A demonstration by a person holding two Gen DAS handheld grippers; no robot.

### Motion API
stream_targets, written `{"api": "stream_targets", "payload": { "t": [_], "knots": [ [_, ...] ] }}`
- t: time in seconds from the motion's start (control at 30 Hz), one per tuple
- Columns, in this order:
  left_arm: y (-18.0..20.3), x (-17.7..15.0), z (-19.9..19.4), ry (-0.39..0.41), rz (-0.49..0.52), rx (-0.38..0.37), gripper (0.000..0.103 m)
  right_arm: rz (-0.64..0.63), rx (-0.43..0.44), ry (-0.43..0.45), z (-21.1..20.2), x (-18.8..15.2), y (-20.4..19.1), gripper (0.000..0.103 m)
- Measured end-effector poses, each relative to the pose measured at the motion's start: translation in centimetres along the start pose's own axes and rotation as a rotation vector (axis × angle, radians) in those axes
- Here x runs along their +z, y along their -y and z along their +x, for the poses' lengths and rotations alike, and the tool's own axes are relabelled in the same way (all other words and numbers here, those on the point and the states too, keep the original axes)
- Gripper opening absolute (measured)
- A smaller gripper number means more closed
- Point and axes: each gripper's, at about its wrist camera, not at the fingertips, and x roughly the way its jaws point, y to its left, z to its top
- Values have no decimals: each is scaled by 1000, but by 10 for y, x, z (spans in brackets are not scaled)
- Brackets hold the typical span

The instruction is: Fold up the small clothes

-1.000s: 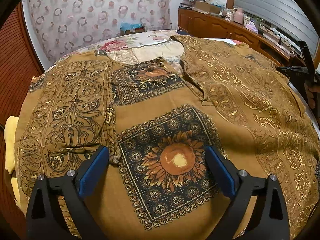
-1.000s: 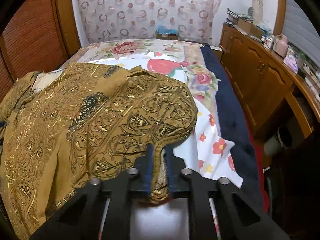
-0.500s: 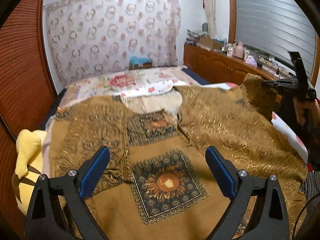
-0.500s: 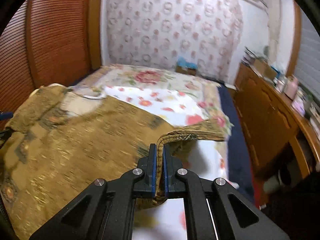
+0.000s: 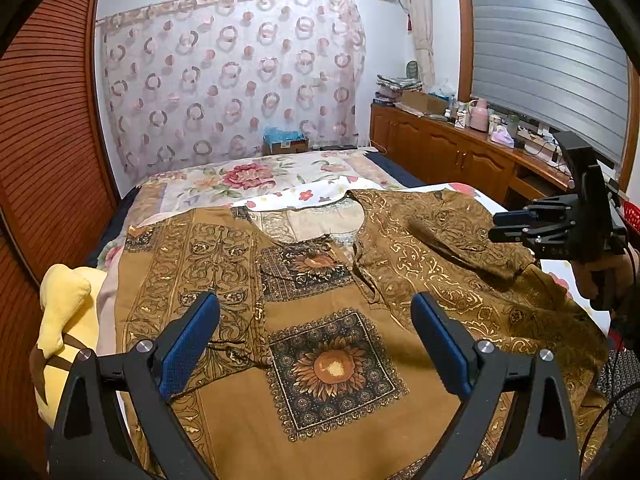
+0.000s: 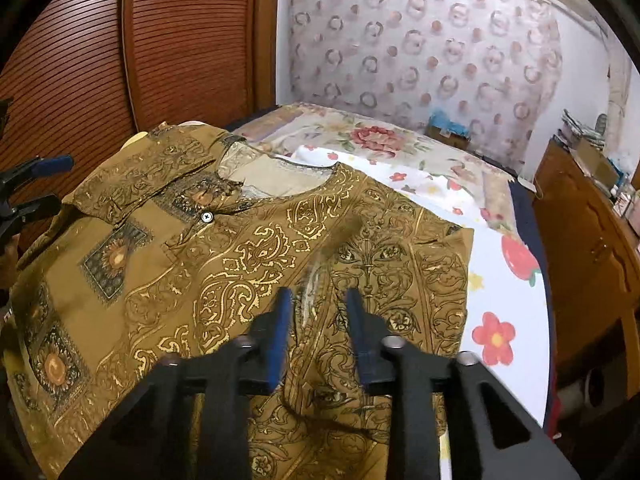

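A brown shirt (image 5: 328,304) with gold scrollwork and sunflower squares lies flat on the bed, collar toward the far end. My left gripper (image 5: 316,312) hovers above its front, open wide and holding nothing. The shirt's right sleeve (image 6: 400,280) lies folded inward over the body. My right gripper (image 6: 319,300) hangs just above that sleeve with its jaws opening; a blurred cloth edge slips loose between the blue pads (image 6: 280,320), which do not press on it. From the left wrist view the right gripper (image 5: 500,226) shows at the shirt's right side, in a person's hand.
A floral bed sheet (image 5: 248,176) covers the bed beyond the collar. A yellow plush toy (image 5: 60,320) lies at the shirt's left edge by a slatted wooden door (image 5: 40,140). A cluttered wooden cabinet (image 5: 440,152) runs along the right, and a small box (image 5: 286,142) stands at the bed's head.
My right gripper carried the sleeve inward over the shirt and opened, dropping it. My left gripper rose away from the shirt, still open.
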Motion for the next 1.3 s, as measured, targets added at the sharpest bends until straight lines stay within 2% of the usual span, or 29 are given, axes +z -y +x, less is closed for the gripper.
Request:
{"api": "stream_targets", "payload": {
  "t": [0.03,0.23,0.3,0.4,0.5,0.7,0.9,1.17,1.3],
  "knots": [
    [-1,0,0,0,-2,2,97,9,-1,3,-1,-1,5,41],
    [-9,1,4,0,-9,14,97,77,-34,-4,4,1,33,41],
    [-15,3,9,-5,-8,25,97,90,-58,-16,20,8,31,41],
    [-29,8,18,-21,-15,45,97,116,-92,-39,37,11,46,46],
    [-42,13,27,-33,-15,68,97,156,-107,-72,63,18,63,46],
    [-74,25,48,-59,-34,112,97,215,-91,-96,94,34,90,47],
    [-113,34,69,-92,-61,173,97,223,-74,-108,118,48,101,47],
    [-162,42,95,-139,-83,218,97,227,-78,-99,127,36,108,47],
    [-184,46,107,-172,-121,168,78,223,-90,-101,129,35,106,47]
  ]
}}
